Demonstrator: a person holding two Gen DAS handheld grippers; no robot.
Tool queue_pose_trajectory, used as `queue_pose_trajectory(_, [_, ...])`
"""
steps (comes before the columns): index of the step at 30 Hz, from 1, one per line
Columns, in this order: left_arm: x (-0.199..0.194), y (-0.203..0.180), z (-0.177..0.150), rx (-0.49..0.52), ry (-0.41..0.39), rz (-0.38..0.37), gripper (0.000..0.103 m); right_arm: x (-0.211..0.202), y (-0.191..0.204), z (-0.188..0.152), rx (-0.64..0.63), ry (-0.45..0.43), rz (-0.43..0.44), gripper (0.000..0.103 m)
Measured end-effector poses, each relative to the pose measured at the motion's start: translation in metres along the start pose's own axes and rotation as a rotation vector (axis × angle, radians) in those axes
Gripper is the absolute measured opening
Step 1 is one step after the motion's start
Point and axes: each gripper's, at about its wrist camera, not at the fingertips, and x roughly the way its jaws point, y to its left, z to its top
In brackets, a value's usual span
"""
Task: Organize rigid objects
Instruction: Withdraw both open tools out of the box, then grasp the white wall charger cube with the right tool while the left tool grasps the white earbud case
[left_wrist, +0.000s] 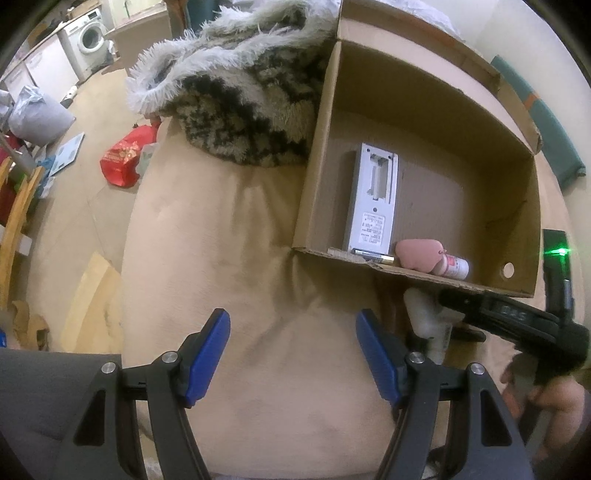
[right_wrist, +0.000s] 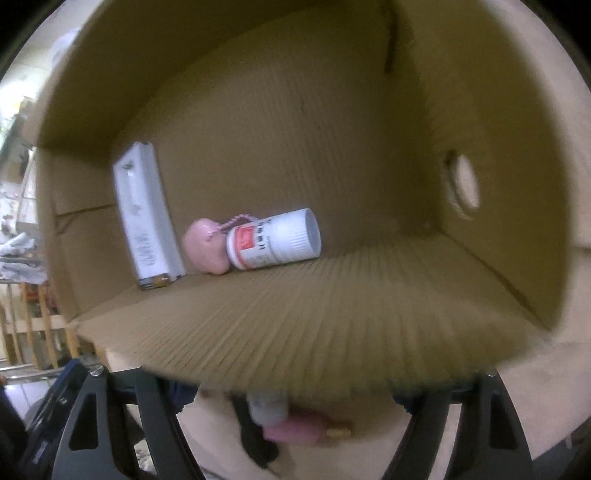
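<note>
An open cardboard box sits on a beige cushion. Inside lie a grey-white flat device, a pink charm, a white pill bottle with a red label and a small battery. My left gripper is open and empty over the cushion. My right gripper is beside the box's near wall with a white object at its tip. In the right wrist view the fingertips are hidden behind the box wall; a whitish and pink object lies below.
A fluffy grey and black patterned blanket lies behind the cushion, left of the box. A red bag, grey bag and washing machine are on the floor side at left. A teal strip lies right of the box.
</note>
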Motion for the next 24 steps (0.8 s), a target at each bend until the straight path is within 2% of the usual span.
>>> queue_pose_trajectory(3, [0.005, -0.001, 0.000, -0.006, 0.023, -0.012, 0.068, 0.006, 0.002, 0.001, -0.010, -0.013, -0.029, 0.087])
queue_pose_trajectory(4, [0.007, -0.003, 0.000, -0.006, 0.030, -0.017, 0.068, 0.007, 0.005, 0.001, -0.028, -0.015, -0.041, 0.083])
queue_pose_trajectory(6, [0.008, -0.006, -0.001, 0.002, 0.033, -0.021, 0.068, 0.007, 0.012, -0.002, -0.093, -0.033, -0.100, 0.062])
queue_pose_trajectory(7, [0.009, -0.009, -0.001, 0.013, 0.033, -0.020, 0.068, 0.007, 0.014, -0.004, -0.118, -0.039, -0.123, 0.060])
queue_pose_trajectory(11, [0.011, -0.015, -0.002, 0.047, 0.028, -0.005, 0.068, -0.002, 0.011, -0.010, -0.125, -0.063, -0.101, 0.060])
queue_pose_trajectory(15, [0.012, -0.023, -0.004, 0.085, 0.034, -0.010, 0.068, -0.026, -0.004, -0.019, -0.073, -0.108, -0.062, 0.060])
queue_pose_trajectory(19, [0.016, -0.047, -0.001, 0.132, 0.051, -0.035, 0.068, -0.046, -0.013, -0.030, -0.038, -0.154, -0.038, 0.060])
queue_pose_trajectory(24, [0.036, -0.094, 0.007, 0.146, 0.140, -0.099, 0.068, -0.059, -0.026, -0.042, 0.025, -0.176, -0.004, 0.060])
